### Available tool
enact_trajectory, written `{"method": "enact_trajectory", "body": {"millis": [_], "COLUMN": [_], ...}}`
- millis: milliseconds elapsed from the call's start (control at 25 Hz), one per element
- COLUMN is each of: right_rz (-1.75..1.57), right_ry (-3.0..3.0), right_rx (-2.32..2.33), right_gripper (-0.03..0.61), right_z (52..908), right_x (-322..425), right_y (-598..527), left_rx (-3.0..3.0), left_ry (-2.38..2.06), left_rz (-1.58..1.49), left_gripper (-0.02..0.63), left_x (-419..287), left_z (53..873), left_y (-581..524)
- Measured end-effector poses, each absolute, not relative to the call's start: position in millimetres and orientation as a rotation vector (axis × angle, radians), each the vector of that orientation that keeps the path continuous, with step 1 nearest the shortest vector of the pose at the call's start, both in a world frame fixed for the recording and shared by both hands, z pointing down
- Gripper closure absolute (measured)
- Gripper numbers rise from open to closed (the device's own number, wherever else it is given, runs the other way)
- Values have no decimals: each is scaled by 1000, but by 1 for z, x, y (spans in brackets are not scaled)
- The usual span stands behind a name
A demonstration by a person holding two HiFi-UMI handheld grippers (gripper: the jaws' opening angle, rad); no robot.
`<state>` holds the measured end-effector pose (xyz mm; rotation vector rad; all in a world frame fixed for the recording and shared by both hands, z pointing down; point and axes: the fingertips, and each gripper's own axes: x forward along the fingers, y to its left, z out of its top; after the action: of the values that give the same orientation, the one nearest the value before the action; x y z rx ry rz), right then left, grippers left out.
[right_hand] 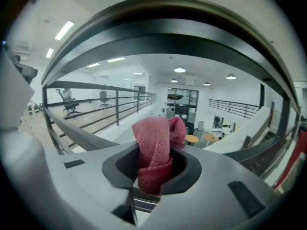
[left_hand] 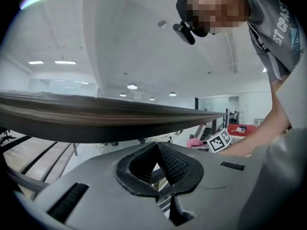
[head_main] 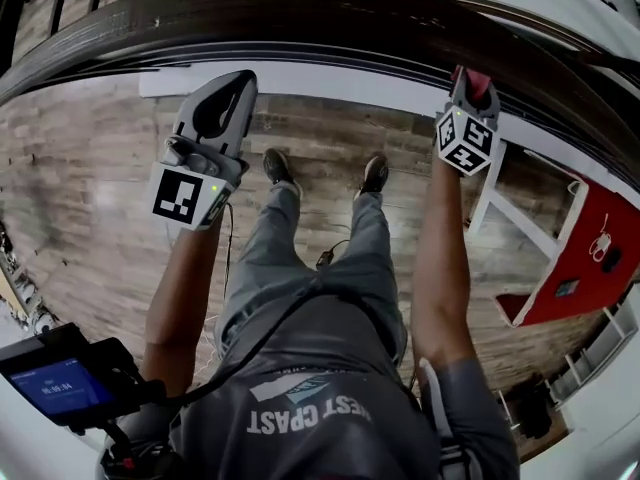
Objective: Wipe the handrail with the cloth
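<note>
The dark wooden handrail (head_main: 300, 18) curves across the top of the head view. My right gripper (head_main: 473, 86) is up against its near side, shut on a red cloth (head_main: 478, 78). In the right gripper view the cloth (right_hand: 152, 135) bunches out between the jaws of the right gripper (right_hand: 154, 163), and the handrail (right_hand: 177, 28) arches just above it. My left gripper (head_main: 215, 108) hangs a little below the rail to the left, shut and holding nothing. In the left gripper view the rail (left_hand: 96, 116) runs just above the left gripper (left_hand: 156, 146), and the cloth (left_hand: 194, 142) shows far off.
Below the rail lies a wooden floor (head_main: 90, 178), with the person's legs and shoes (head_main: 280, 166) standing on it. A red desk (head_main: 590, 258) with a white frame stands at the right. A screen device (head_main: 55, 383) hangs at the lower left. Lower metal rails (right_hand: 96, 102) run under the handrail.
</note>
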<state>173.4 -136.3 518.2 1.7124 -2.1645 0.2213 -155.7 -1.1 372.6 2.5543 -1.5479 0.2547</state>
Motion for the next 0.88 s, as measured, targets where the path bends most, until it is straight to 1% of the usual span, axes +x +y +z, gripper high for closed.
{"method": "enact_trajectory", "body": {"millis": [160, 240, 320, 360, 480, 560, 640, 800, 880], "right_rz": [190, 229, 246, 227, 203, 232, 223, 257, 282], "right_ry": [-2372, -2428, -2427, -2399, -2230, -2170, -2222, -2460, -2519], "right_rx": [1446, 1371, 1398, 1449, 1640, 1697, 1630, 1291, 1175], "right_gripper": [500, 500, 500, 500, 500, 500, 500, 500, 500], "right_z": [521, 518, 510, 505, 501, 511, 517, 517, 515], "right_x": [-16, -71, -73, -56, 30, 57, 28, -105, -137], "right_y": [-113, -108, -110, -112, -116, -119, -117, -98, -93], "left_rx": [2608, 2629, 2620, 2609, 2592, 2578, 2571, 2572, 2581], "left_ry": [-1490, -1483, -1499, -1506, -1509, -1518, -1521, -1516, -1514], "left_rz": [246, 226, 218, 225, 250, 266, 276, 305, 310], "left_gripper": [608, 608, 607, 607, 608, 607, 609, 609, 609], "left_x": [-203, -223, -240, -247, -255, -256, -253, -237, -231], "left_z": [370, 366, 363, 363, 365, 369, 372, 376, 374], "left_y": [2, -1, -5, -6, -7, -10, -13, -22, -26]}}
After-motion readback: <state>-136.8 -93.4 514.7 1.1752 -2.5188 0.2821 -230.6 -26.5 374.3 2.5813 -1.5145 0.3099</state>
